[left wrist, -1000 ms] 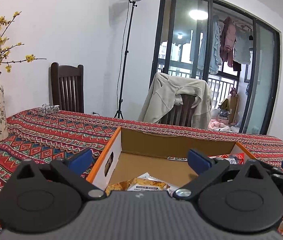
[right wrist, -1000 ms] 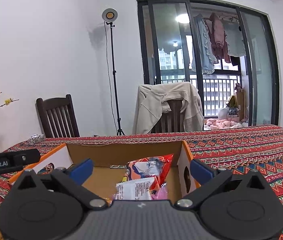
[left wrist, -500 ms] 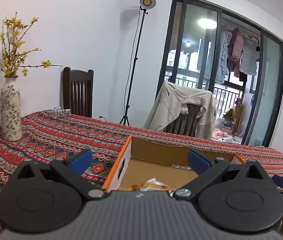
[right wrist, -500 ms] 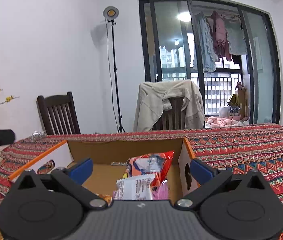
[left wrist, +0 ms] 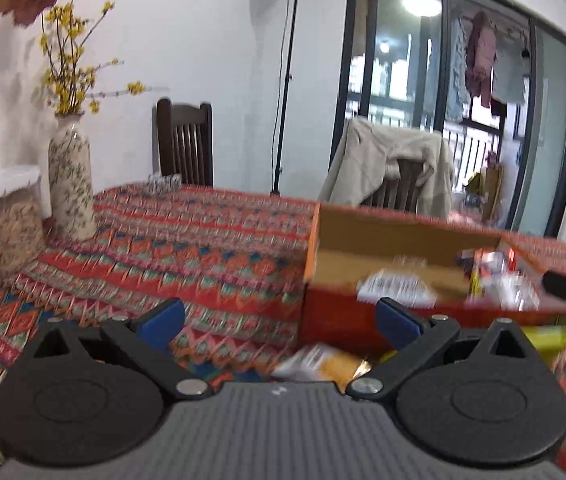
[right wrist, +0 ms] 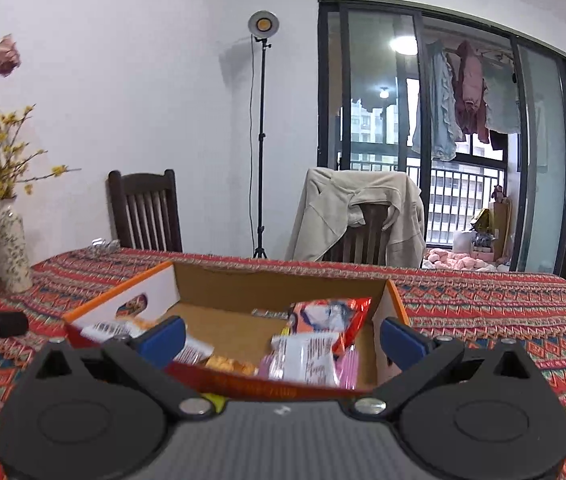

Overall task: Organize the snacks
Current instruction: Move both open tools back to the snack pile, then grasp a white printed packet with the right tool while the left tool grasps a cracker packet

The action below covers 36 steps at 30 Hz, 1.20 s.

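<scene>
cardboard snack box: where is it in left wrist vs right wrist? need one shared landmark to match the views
Left wrist: the cardboard snack box sits right of centre, beyond the open left gripper, blurred by motion.
Right wrist: the box is at lower centre, straight ahead of the open right gripper, with snack packets visible inside.
Shared landmark: the chair draped with a beige jacket stands behind the box in both views.
</scene>
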### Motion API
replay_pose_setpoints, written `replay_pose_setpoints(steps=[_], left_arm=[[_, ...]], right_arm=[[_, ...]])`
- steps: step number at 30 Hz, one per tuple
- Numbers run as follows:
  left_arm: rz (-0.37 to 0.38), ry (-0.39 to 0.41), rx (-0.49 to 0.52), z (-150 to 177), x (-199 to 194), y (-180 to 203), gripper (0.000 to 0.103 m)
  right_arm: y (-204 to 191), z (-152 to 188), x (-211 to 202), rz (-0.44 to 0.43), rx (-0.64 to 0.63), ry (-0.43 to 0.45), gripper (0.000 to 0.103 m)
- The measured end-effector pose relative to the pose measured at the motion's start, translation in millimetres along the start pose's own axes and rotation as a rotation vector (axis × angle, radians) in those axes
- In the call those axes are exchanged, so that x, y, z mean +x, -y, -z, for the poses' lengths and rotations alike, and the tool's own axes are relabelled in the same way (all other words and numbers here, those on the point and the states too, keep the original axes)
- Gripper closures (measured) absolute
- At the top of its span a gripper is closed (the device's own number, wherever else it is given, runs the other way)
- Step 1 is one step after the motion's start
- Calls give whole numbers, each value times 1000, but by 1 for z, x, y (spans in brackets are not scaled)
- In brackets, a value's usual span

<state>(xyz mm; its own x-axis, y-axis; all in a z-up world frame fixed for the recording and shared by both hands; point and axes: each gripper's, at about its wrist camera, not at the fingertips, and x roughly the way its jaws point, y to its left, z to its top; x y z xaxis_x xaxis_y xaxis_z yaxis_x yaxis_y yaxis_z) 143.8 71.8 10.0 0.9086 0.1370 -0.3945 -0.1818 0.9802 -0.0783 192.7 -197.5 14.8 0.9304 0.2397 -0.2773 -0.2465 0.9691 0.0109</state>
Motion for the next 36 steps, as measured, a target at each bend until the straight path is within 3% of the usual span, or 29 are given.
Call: replay_pose_setpoints(steps=[10, 25, 36], left_arm=[[31, -96, 29, 27, 1, -21, 0], [109, -40, 63, 38, -11, -19, 0], [161, -59, 44, 39, -9, -23, 0]], right_arm=[[-10, 32, -26, -16, 12, -102, 0], [-53, 56, -41, -81, -75, -198, 0], [-71, 45, -3, -113, -250, -259, 0]])
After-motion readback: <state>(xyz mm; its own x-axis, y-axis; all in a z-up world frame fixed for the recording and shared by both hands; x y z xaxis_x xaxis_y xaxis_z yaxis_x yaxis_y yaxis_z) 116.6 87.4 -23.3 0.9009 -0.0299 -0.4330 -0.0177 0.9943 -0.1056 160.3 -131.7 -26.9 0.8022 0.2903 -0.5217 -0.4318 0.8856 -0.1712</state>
